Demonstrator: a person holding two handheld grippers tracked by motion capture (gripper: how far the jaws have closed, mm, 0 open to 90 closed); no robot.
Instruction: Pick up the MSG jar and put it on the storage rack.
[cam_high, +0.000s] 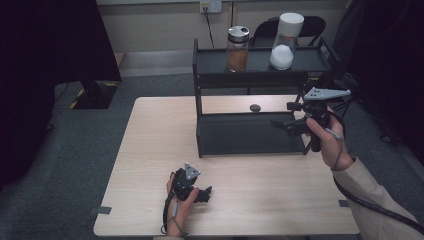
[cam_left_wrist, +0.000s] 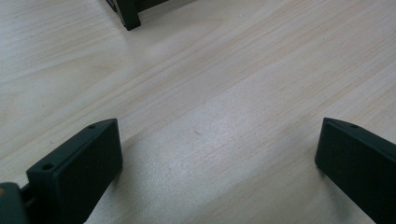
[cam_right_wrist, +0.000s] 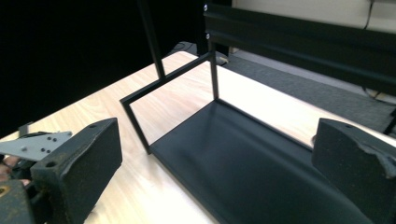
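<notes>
**Both Grippers Spread Wide, Right One at the Rack's Lower Shelf**

Right gripper (cam_high: 281, 123) raised at the right end of the black two-tier rack (cam_high: 199, 95), jaws parted wide and empty, aimed leftward along the bare lower shelf (cam_right_wrist: 243, 154). Shelf lying directly ahead of and below those jaws, nothing gripped between them. Above and beyond that gripper, on the top shelf: a glass jar of brown contents (cam_high: 238, 49) with a metal lid, and to its right a white-capped container (cam_high: 285, 41) leaning against the rail. Small dark round object (cam_high: 255, 107) on the table (cam_high: 150, 150) behind the lower shelf, up and left of the right gripper.

Left gripper (cam_high: 206, 193) low over bare wood, well short of the rack, jaws likewise spread with nothing held. One rack foot (cam_left_wrist: 128, 18) ahead of those jaws, toward the upper left in the left gripper view.
</notes>
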